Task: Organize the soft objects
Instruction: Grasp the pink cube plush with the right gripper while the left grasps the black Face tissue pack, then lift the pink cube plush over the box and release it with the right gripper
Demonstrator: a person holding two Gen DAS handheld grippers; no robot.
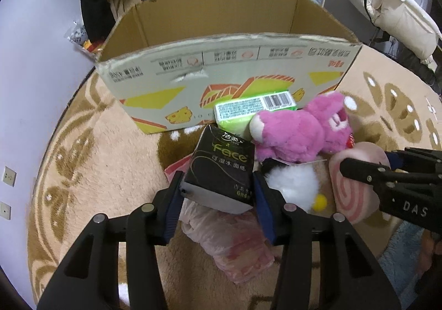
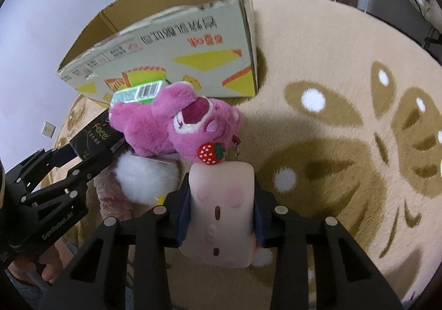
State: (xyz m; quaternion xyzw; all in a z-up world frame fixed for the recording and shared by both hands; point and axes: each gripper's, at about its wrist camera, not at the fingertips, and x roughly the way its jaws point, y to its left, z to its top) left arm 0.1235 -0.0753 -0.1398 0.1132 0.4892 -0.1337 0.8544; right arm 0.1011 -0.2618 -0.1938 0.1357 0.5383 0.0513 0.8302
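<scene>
At the bottom centre of the left wrist view, the left tongs (image 1: 218, 194) are clamped on the black tissue pack (image 1: 221, 169), its long axis pointing straight up the frame. The right tongs (image 2: 221, 216) squeeze the pale pink squishy toy (image 2: 222, 213) likewise. Beyond lies the pink plush bear (image 1: 301, 130); farther still, directly ahead, the open cardboard box (image 1: 229, 61) waits.

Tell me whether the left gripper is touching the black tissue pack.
Touching. The left wrist view shows the left gripper with its blue pads pressed against both sides of the black tissue pack, which is lifted above the pink plastic bag.
</scene>
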